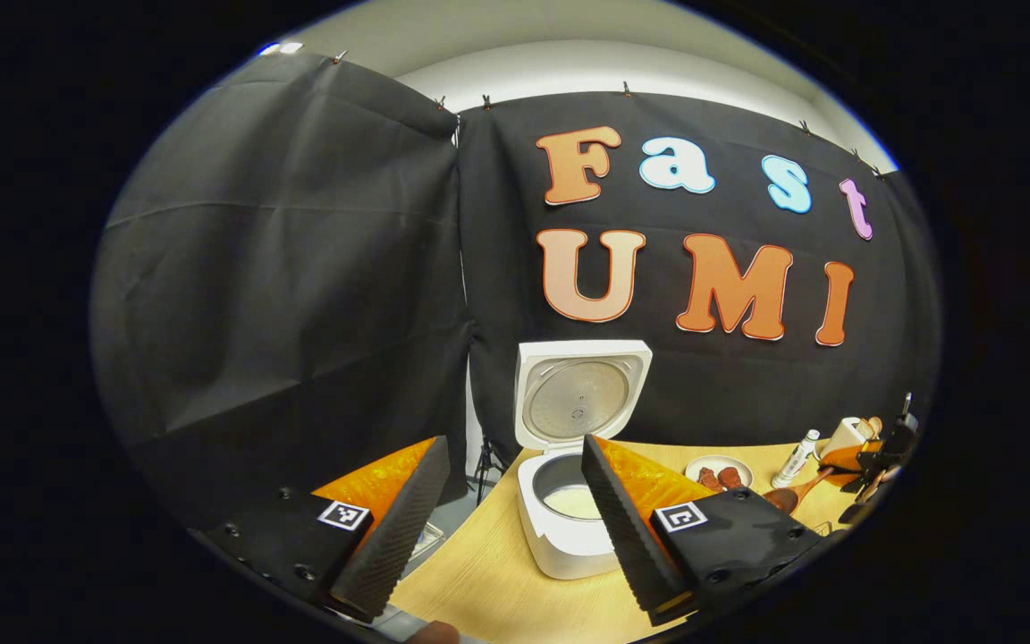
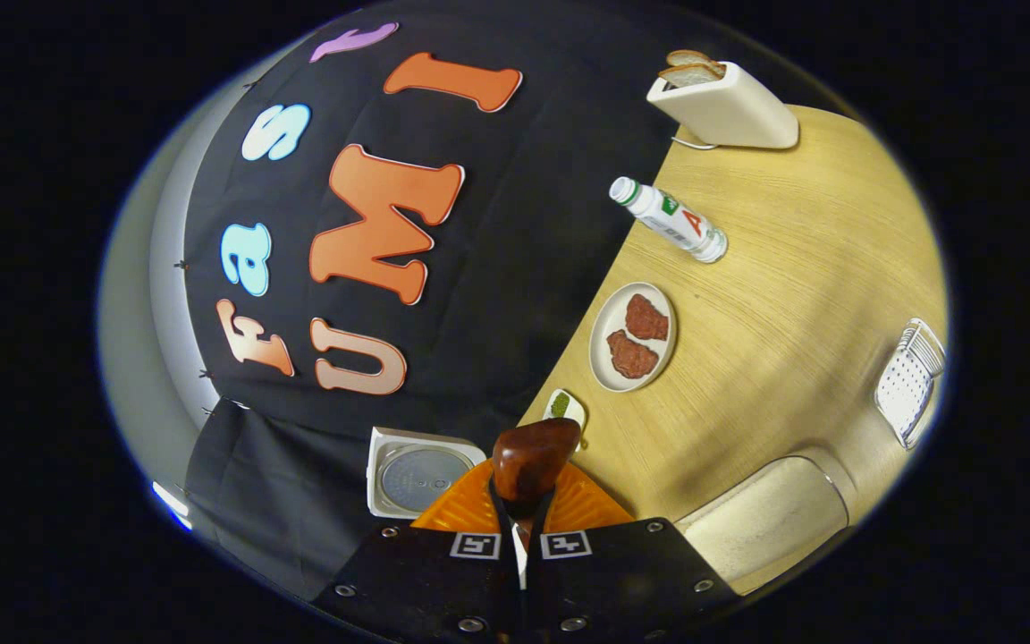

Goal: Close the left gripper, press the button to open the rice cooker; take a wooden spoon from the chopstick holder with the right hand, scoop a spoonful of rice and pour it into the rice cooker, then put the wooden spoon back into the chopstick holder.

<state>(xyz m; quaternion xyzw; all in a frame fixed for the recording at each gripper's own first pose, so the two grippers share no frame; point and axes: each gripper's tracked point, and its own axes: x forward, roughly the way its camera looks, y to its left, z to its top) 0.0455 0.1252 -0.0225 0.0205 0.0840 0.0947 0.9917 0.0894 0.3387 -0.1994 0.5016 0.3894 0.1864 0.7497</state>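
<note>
In the left gripper view, the left gripper (image 1: 510, 510) hangs above the near left part of the table (image 1: 497, 581), its 2 fingers spread wide apart with nothing between them. Between them, farther back, stands the rice cooker (image 1: 569, 537) near the table's back left edge, its lid (image 1: 579, 394) raised upright and pale rice (image 1: 573, 501) lying in the inner pot. To its right sits a plate (image 1: 719, 467) with 2 reddish pieces, then a white bottle (image 1: 797, 458). Toward the right edge, the right gripper (image 1: 873, 465) holds the wooden spoon (image 1: 797, 494), its bowl pointing toward the cooker.

In the right gripper view, the fingers are pressed together on the wooden spoon's handle, the dark bowl (image 2: 533, 458) standing out just ahead of them. Beyond it shows the open cooker lid (image 2: 421, 478). A toaster (image 2: 721, 107) with bread stands at the table's far edge, and a white perforated holder (image 2: 908, 380) sits near another edge. A pale container of rice (image 2: 765, 519) lies just beside the gripper.
</note>
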